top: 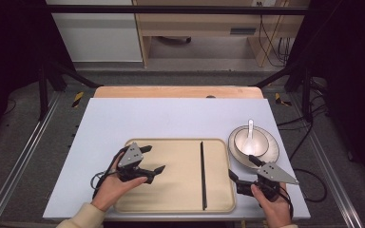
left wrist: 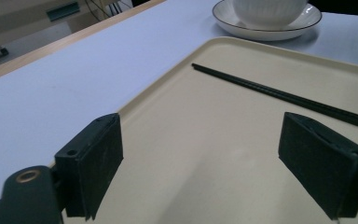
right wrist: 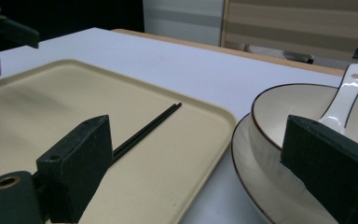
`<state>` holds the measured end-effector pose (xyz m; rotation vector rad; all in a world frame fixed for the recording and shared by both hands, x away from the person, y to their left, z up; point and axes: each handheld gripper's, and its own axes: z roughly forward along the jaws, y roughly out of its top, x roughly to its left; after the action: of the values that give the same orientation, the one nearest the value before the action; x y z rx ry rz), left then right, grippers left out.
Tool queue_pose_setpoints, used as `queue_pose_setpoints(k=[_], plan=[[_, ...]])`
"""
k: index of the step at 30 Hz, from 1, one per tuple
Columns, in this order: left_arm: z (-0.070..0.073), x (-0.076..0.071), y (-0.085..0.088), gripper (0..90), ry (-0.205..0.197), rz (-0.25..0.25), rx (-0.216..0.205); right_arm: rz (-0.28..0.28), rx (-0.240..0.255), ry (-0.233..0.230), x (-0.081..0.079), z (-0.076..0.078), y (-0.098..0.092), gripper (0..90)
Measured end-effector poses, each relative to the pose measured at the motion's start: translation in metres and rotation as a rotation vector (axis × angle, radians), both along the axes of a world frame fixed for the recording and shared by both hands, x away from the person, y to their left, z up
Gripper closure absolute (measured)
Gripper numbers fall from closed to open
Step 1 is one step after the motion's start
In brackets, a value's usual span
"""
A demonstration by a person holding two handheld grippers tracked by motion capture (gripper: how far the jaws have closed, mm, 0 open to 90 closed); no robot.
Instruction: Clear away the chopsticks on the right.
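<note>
Black chopsticks (top: 202, 175) lie on the beige tray (top: 180, 202), between the left gripper (top: 154, 159) and the right gripper (top: 243, 167). Both grippers hang with jaws spread, empty. A bowl (top: 261, 145) holding a spoon (top: 250, 130) sits on a plate (top: 274, 154) beside the right one.

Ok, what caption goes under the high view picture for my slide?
Two open hand-held grippers, left and right, hover by a tray holding chopsticks, beside a bowl with a spoon.

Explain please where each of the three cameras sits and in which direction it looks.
High view: above the table's near side, looking forward and down; both hands, left gripper, right gripper.
Left gripper view: on the left gripper, facing across the tray toward the chopsticks.
Right gripper view: on the right gripper, facing the bowl and spoon.
All share tray and chopsticks.
</note>
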<state>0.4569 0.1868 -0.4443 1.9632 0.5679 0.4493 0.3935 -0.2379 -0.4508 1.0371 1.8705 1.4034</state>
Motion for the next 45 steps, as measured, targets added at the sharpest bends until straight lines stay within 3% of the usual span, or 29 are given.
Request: queue_pose_setpoints(k=[3, 12, 18, 27, 35, 36, 45], plan=[[0.001, -0.001, 0.017, 11.5, -0.008, 0.028, -0.023, -0.006, -0.004, -0.006, 0.007, 0.0, -0.004, 9.0], [0.013, -0.005, 0.035, 7.2, -0.058, 0.017, -0.074, -0.004, -0.016, -0.013, 0.004, 0.001, -0.01, 8.6], [0.015, -0.006, 0.051, 5.6, -0.085, 0.025, -0.077, -0.01, -0.011, -0.008, 0.005, 0.0, -0.015, 8.8], [0.014, -0.005, 0.078, 4.7, -0.096, 0.062, -0.097, -0.003, -0.031, -0.009, 0.005, -0.002, -0.019, 8.8], [0.008, -0.005, 0.104, 4.4, -0.115, 0.132, -0.137, -0.011, -0.046, -0.002, 0.004, -0.004, -0.025, 8.7], [0.006, -0.006, 0.109, 4.4, -0.116, 0.161, -0.152, -0.02, -0.043, 0.0, 0.004, -0.004, -0.027, 8.7], [0.0, -0.01, 0.127, 3.6, -0.119, 0.229, -0.16, -0.041, -0.048, 0.011, 0.003, -0.007, -0.032, 8.0]])
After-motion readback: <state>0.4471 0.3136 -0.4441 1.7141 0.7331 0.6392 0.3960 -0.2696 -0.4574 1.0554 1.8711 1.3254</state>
